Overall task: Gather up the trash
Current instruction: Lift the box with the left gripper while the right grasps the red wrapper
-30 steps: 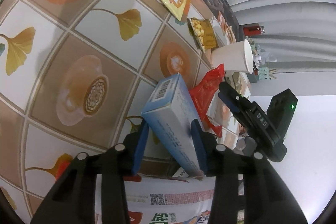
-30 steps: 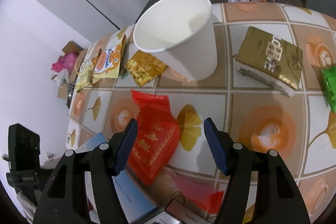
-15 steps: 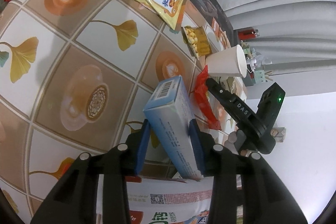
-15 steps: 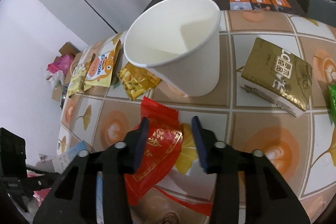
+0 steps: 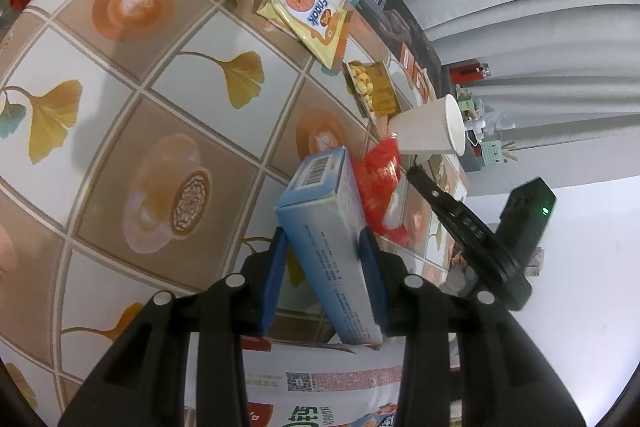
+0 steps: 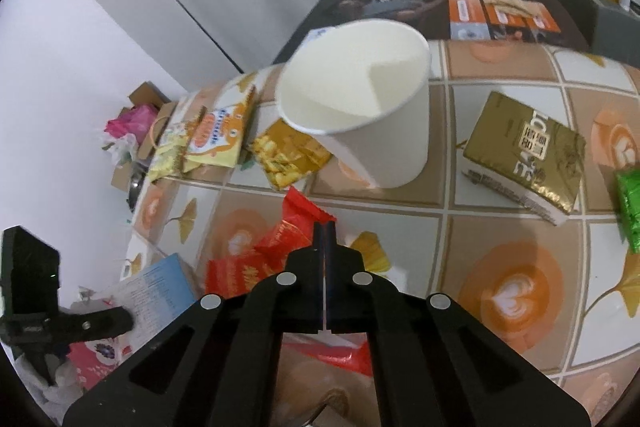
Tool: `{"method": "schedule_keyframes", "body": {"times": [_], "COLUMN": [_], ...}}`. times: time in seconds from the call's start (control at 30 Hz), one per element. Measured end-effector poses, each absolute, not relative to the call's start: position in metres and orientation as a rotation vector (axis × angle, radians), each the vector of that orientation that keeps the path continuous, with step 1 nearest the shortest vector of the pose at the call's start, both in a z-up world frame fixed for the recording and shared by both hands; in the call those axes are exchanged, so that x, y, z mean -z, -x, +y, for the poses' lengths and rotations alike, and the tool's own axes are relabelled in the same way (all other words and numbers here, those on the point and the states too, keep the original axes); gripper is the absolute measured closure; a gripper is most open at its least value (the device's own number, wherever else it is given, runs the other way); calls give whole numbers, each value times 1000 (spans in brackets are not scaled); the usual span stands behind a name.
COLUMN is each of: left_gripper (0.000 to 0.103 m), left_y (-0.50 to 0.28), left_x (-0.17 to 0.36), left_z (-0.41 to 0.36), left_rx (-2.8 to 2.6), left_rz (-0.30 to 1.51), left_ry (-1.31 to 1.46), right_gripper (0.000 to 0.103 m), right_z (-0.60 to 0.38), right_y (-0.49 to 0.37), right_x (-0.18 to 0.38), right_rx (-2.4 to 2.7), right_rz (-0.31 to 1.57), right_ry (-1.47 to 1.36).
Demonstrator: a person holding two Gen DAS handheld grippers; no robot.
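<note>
My left gripper (image 5: 323, 247) is shut on a light blue carton (image 5: 326, 223) with a barcode on its end and holds it above the tiled table (image 5: 120, 75). The carton also shows in the right wrist view (image 6: 156, 291). My right gripper (image 6: 324, 229) is shut on the edge of a red foil wrapper (image 6: 280, 247), which lies crumpled on the table just in front of a white paper cup (image 6: 360, 111). The wrapper (image 5: 378, 183) and cup (image 5: 428, 127) also show in the left wrist view, with the right gripper's body (image 5: 472, 231) to their right.
A gold box (image 6: 524, 151), a green packet (image 6: 630, 207), a gold snack packet (image 6: 288, 155) and yellow snack bags (image 6: 212, 135) lie on the table. A dark printed box (image 6: 440, 3) stands behind the cup. Printed bags (image 5: 320, 387) hang below the table's near edge.
My right gripper has closed from wide open onto the red wrapper, moving closer to the cup. My left gripper still holds the blue carton, pulled back and up a little.
</note>
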State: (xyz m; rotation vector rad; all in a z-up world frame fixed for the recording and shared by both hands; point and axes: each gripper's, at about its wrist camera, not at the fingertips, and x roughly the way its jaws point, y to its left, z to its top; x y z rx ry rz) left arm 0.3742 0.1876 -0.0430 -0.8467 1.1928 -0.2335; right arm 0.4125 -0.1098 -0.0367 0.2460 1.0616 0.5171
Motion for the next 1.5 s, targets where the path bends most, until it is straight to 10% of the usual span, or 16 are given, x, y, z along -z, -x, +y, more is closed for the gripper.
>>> {"method": "schedule_keyframes", "body": {"times": [0.4,0.8,1.2,1.5], "left_gripper": [68,70,70,71], "left_y": [-371,-367,-368,-369], "left_x": [37,28,33,30], "left_z": [204,234,236,233], "left_rx": [184,111,114,130], "left_rz": [1165,1095,1087,1061], "left_ry": [851,863,873,864], "right_gripper": [64,50,67,102], "right_z": [-110,-80,-44,-49], "right_y": [-393,-375,-352,-362], "right_x": [35,20,49,55], "right_rx": [-637,-678,-706,-673], "right_rz": [1258,1184,1161,1149], "right_ry": [-400,-80,405,376]}}
